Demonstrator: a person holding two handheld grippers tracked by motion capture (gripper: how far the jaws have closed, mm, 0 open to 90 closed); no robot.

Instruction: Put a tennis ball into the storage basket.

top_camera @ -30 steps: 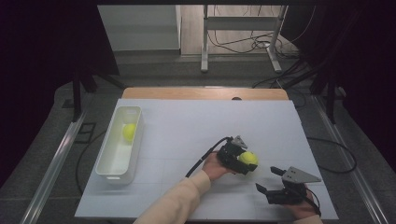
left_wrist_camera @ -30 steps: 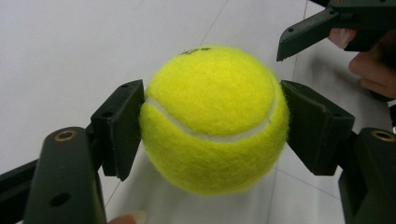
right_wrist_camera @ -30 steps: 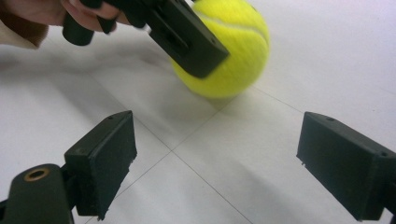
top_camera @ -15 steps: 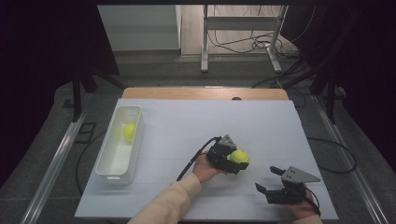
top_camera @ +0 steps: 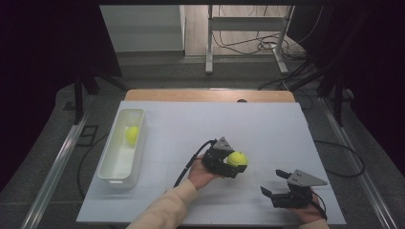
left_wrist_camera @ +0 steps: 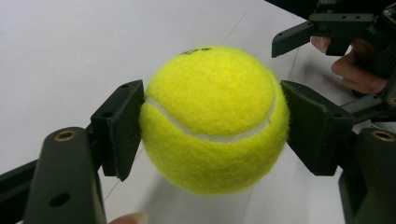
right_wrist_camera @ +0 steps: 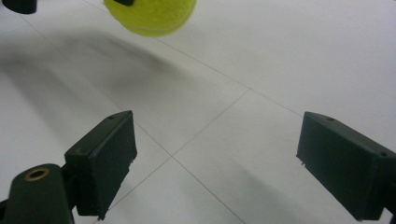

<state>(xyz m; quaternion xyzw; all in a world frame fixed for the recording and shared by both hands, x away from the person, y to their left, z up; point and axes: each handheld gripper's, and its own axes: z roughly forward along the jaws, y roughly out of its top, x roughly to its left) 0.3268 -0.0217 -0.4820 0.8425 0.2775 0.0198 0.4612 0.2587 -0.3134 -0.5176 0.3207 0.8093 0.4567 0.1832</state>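
One tennis ball (top_camera: 132,135) already lay in the white bin (top_camera: 111,168) at about nine o'clock on the tabletop (top_camera: 267,129), so by my judgement the work stood roughly halfway — a second ball (top_camera: 237,158) was off the surface but had yet to reach the bin, which sat well apart from it. That second ball was at about five o'clock from the tabletop's middle, clamped between the fingers (left_wrist_camera: 119,126) of the left gripper (top_camera: 228,162), one pad pressing each side and its shadow falling on the white surface beneath. It looked bright yellow-green and fuzzy, with a pale curved seam across its front and a dark printed mark near its top, too small to read. The right gripper (top_camera: 276,183) waited near the ball at about four o'clock, its fingers (right_wrist_camera: 100,161) spread wide with nothing between them — bare tabletop showed in the gap. What seemed left was to carry the ball toward nine o'clock and let it go into the bin.
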